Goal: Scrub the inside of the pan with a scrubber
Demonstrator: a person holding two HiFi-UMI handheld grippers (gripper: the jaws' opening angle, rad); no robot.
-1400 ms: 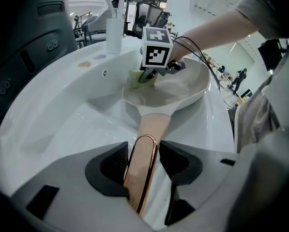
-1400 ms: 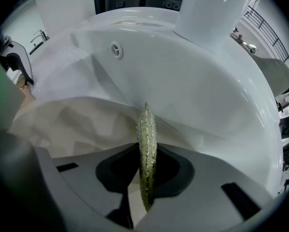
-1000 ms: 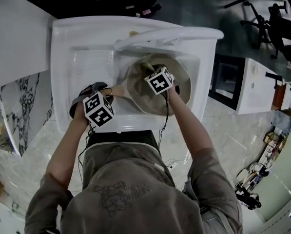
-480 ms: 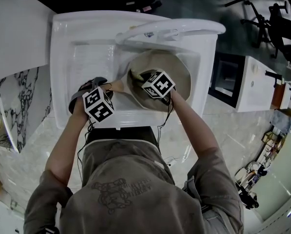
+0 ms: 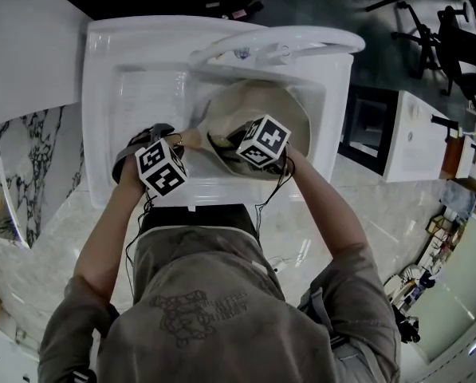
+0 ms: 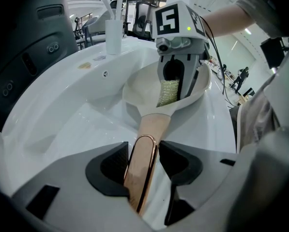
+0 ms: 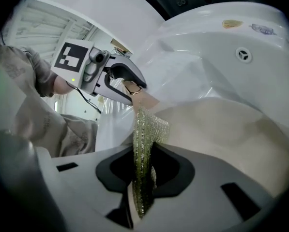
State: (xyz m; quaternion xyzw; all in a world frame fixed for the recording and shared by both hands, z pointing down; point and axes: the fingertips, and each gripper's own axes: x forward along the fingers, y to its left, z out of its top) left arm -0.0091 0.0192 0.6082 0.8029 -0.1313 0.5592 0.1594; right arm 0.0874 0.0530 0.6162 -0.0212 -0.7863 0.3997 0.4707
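Left gripper (image 6: 143, 152) jaws clamped on pan handle (image 6: 152, 127). Right gripper (image 7: 143, 167) jaws pinch scrubber (image 7: 149, 127) inside pan (image 5: 292, 112), handle end. Pan in sink (image 5: 134, 94), right side.

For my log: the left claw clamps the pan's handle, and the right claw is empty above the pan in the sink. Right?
One slip: the right claw is not empty. It is shut on the yellow-green scrubber, as the right gripper view shows. The left claw does clamp the pan's handle, in the sink.
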